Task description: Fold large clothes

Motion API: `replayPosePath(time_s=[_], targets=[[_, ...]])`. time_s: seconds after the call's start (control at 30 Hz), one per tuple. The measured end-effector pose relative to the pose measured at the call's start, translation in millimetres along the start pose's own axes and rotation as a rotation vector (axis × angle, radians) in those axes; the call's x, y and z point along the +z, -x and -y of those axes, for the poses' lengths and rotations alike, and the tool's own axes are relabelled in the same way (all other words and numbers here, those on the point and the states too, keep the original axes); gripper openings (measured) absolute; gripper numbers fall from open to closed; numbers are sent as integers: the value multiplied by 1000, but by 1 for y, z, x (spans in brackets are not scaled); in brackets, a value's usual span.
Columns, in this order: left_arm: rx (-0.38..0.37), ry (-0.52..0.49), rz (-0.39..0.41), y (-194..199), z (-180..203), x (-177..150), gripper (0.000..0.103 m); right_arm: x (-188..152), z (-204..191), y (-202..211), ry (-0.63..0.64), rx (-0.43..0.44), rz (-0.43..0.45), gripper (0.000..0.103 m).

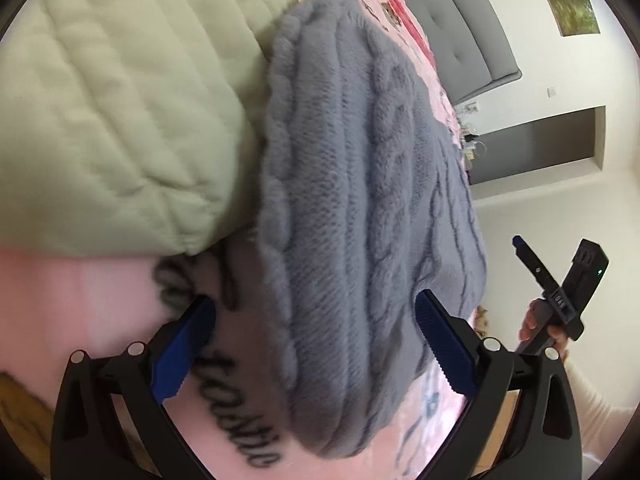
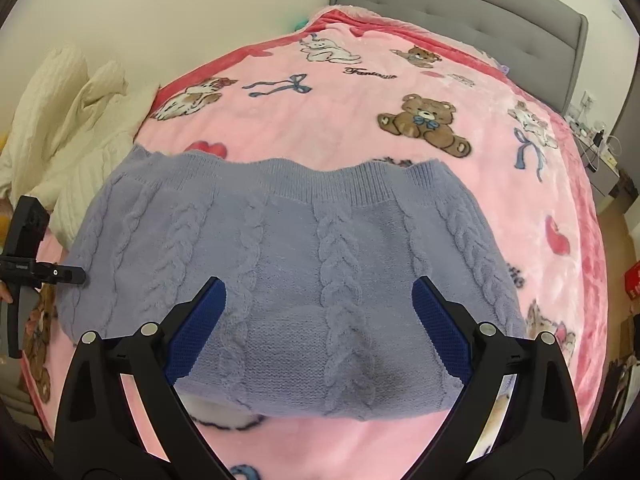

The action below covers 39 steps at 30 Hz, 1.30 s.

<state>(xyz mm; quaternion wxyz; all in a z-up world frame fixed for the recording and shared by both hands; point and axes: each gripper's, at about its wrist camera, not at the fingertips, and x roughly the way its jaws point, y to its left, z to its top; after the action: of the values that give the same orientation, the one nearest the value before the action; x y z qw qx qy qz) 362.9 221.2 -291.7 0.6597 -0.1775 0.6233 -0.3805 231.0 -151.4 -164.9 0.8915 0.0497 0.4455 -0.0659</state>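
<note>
Knitwear fills the left wrist view: a grey-blue cable-knit sweater (image 1: 360,208) lies folded on the pink blanket (image 1: 104,300), beside a cream quilted bundle (image 1: 120,92). The left gripper (image 1: 316,344) hovers with jaws apart, empty; the right gripper (image 1: 560,280) shows at the sweater's far side. In the right wrist view, the right gripper (image 2: 318,328) hangs over the sweater (image 2: 288,248), jaws apart, gripping nothing. The left gripper (image 2: 44,272) sits at the sweater's left edge, near a grey headboard (image 2: 460,4).
</note>
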Motion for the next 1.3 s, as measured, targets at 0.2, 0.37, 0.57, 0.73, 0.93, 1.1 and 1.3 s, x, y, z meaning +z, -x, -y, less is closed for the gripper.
replayPosePath(time_s=[0.2,0.37,0.57,0.73,0.93,1.1,1.3], targets=[[-114,14,-60,-11,2,10,98,-2,-3,-1,-17,3,-9,90],[-71,35,-91,-24,0,17,98,-3,-4,-1,-31,6,-6,90],[-65,9,-109,-39,22,12,97,-8,-1,-2,-52,0,-9,90],[-156,88,-137,-52,28,15,84,-15,10,-1,-118,-3,-17,90],[-102,78,-127,-53,24,14,46,-19,23,4,-144,-17,-11,90],[-122,2,-42,-39,33,10,33,-23,32,6,-166,-25,-10,90],[-150,-11,-5,-23,41,15,31,-27,45,9,-178,-67,-26,91]])
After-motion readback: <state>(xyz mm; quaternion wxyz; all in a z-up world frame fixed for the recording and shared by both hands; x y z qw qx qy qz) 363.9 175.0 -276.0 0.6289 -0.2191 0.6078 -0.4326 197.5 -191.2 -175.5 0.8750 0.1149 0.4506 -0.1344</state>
